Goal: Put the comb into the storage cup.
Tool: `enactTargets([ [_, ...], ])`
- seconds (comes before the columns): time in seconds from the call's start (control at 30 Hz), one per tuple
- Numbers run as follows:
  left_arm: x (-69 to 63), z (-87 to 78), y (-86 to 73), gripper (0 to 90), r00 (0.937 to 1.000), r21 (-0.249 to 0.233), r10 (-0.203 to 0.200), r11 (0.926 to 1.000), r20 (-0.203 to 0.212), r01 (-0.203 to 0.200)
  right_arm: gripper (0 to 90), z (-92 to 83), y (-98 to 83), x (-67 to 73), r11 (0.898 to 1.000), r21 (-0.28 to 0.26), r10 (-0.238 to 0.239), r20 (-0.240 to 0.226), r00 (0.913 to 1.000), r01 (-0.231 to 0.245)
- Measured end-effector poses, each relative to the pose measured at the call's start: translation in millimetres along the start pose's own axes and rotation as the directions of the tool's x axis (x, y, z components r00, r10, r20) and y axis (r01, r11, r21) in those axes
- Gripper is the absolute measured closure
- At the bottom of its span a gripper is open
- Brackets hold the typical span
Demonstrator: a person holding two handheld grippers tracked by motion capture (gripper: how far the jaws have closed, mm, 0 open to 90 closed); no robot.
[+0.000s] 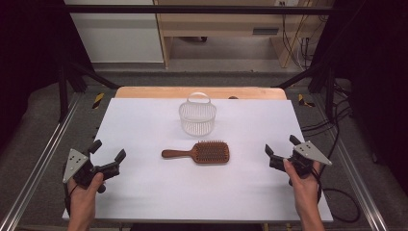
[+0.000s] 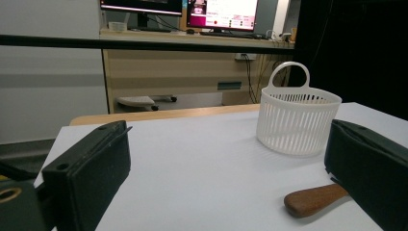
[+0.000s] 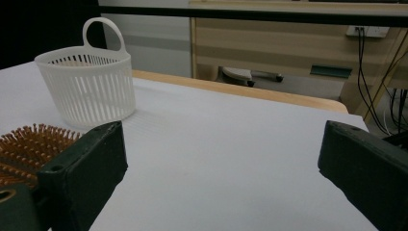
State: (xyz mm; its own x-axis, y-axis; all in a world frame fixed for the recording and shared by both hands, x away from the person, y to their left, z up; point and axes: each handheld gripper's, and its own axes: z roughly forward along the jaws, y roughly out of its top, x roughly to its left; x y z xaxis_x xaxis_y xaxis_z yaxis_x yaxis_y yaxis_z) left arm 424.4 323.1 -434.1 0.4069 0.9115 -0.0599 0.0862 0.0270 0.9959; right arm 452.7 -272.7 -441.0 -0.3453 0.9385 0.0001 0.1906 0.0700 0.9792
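Wooden hairbrush, bristles up

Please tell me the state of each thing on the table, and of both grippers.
Hairbrush: lying flat, bristles up, handle toward the left gripper, untouched.
Basket: upright, handle up; seems empty.
Left gripper: open, holding nothing.
Right gripper: open, holding nothing.

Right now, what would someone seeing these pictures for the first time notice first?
Probably the wooden hairbrush lying flat at the middle of the white table, bristles up, handle toward the left gripper. Just behind it stands a white slatted basket with a loop handle. Both grippers wait open at the table's sides, the right gripper mirroring the left, fingers empty.
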Motion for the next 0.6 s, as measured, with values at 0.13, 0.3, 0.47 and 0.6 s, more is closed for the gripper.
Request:
enactTargets([
  [0.13,0.0,0.3,0.0,2.2,1.0000,0.002,0.002,1.0000,-0.002,-0.002,3.2,0.7,-0.3,-0.5,1.000,0.012,0.009,0.011,0.9999,-0.009],
  [0.3,-2.1,0.8,-0.2,2.0,1.0000,0.010,0.008,0.9999,0.002,-0.008,3.2,1.2,-1.0,-1.0,1.000,0.022,0.020,0.020,0.9996,-0.021],
  [0.47,-2.2,0.8,-0.2,2.0,1.0000,0.011,0.007,0.9999,0.003,-0.007,3.2,2.1,-1.5,0.7,0.999,0.032,0.028,0.020,0.9994,-0.029],
  [0.6,-2.7,0.8,-0.2,2.0,1.0000,0.013,0.006,0.9999,0.005,-0.006,3.3,3.3,-1.3,3.1,0.999,0.039,0.024,0.017,0.9996,-0.024],
])
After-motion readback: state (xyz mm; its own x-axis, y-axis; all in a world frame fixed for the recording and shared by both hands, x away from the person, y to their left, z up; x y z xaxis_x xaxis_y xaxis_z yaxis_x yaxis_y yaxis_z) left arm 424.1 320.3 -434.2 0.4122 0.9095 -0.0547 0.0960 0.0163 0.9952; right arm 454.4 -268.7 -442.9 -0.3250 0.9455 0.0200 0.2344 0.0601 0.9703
